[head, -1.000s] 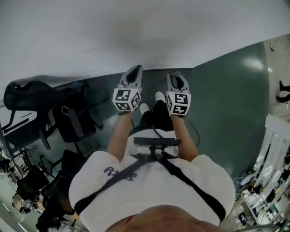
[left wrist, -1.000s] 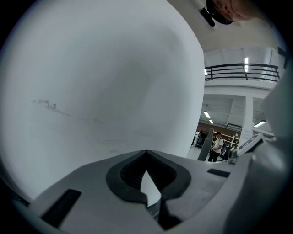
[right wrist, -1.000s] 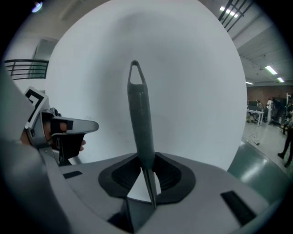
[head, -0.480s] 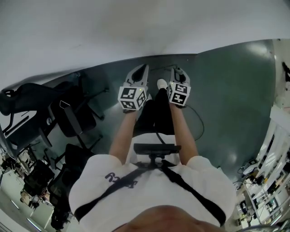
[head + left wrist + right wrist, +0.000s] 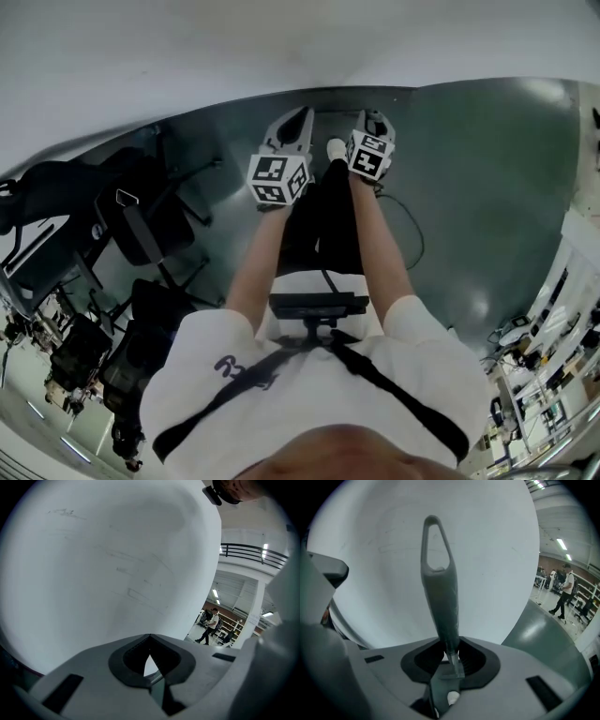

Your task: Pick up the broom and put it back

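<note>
Two grippers by a white wall point(image 5: 370, 550).
Right gripper point(image 5: 451, 656) clamps the broom handle point(image 5: 440, 602); left gripper point(image 5: 149, 660) closed, empty. A firm, upright hold matters.

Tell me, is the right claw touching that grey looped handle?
Touching: the right gripper view shows the right gripper clamped on the broom handle.

We record the left claw point(image 5: 294, 124) and right claw point(image 5: 373, 120) side by side above the floor point(image 5: 487, 187), facing the wall point(image 5: 187, 56). The broom handle point(image 5: 439, 597) stands between the right claw's jaws. Chairs point(image 5: 141, 234) stand left.
</note>
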